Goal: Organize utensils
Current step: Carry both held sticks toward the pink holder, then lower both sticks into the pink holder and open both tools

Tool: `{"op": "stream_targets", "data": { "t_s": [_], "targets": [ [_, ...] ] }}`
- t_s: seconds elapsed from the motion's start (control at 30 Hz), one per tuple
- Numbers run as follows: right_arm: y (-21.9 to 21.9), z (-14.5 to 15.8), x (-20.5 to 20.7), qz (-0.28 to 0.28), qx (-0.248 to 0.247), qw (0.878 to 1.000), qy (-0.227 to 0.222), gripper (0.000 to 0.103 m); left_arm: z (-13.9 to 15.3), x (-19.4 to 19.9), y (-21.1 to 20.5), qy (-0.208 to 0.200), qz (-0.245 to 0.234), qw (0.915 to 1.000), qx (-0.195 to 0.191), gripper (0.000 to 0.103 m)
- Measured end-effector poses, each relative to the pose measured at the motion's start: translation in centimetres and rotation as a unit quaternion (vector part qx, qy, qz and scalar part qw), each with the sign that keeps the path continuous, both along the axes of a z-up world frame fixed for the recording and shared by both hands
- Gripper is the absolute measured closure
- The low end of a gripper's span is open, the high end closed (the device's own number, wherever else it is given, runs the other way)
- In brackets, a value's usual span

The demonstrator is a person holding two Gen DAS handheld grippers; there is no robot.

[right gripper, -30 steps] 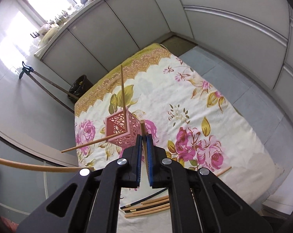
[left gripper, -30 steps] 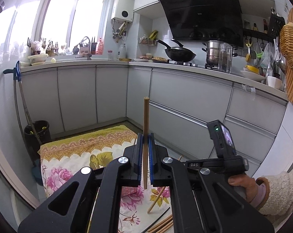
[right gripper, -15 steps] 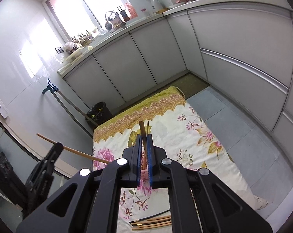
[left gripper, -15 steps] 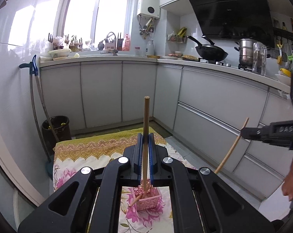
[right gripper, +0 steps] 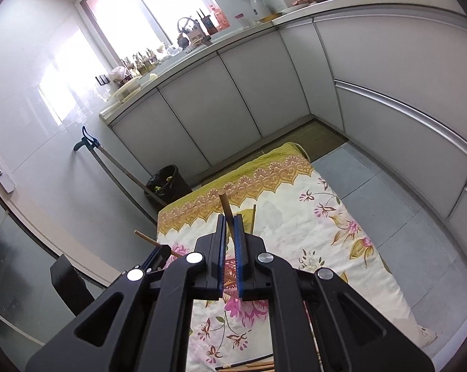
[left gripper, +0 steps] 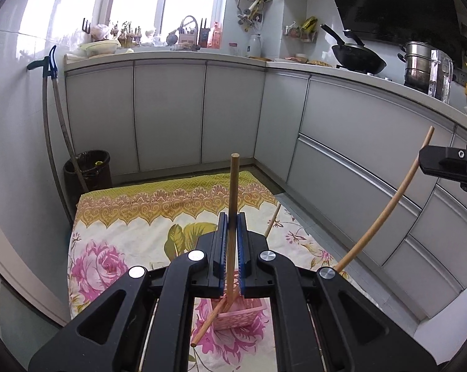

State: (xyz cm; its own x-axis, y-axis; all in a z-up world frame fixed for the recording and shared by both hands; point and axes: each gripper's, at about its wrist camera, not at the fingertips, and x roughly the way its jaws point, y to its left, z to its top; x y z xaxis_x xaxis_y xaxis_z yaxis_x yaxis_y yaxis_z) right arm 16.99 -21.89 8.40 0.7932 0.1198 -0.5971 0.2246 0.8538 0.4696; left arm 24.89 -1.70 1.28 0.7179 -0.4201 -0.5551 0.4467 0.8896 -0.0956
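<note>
Left gripper (left gripper: 229, 226) pinches chopstick (left gripper: 233, 186) above pink basket (left gripper: 238, 314).

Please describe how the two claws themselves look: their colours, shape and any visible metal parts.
Both look alike. The left claw has matte black plastic linkage arms with rounded cut-out openings, round silver pivot bolts, and two flat parallel fingers lined with ribbed blue pads. The right claw shows the same black frame, silver bolts and blue pads. No cables or markings are visible.
</note>
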Motion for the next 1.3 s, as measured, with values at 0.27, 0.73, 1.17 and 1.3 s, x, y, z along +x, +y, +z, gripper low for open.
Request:
{"op": "stream_targets", "data": {
  "t_s": [0.27,0.73,1.17,1.3],
  "targets": [
    [0.6,-0.3,0.8,0.004,0.002,1.0,-0.001,0.098,0.7,-0.1,0.3,0.003,-0.002,0.9999,-0.013,0.097],
    [2.0,-1.6,4.6,0.008,-0.015,1.0,-0.016,0.098,5.6,-5.0,6.4,-0.066,0.046,0.9904,-0.112,0.097],
    [4.1,-8.2,7.8,0.029,-0.024,0.999,0.029,0.097,6.4,-5.4,8.2,-0.074,0.06,0.9874,-0.126,0.097],
    [3.6,-8.5,7.0,0.023,-0.018,0.999,0.025,0.097,6.6,-5.8,8.1,-0.076,0.054,0.9874,-0.128,0.097]
  ]
}}
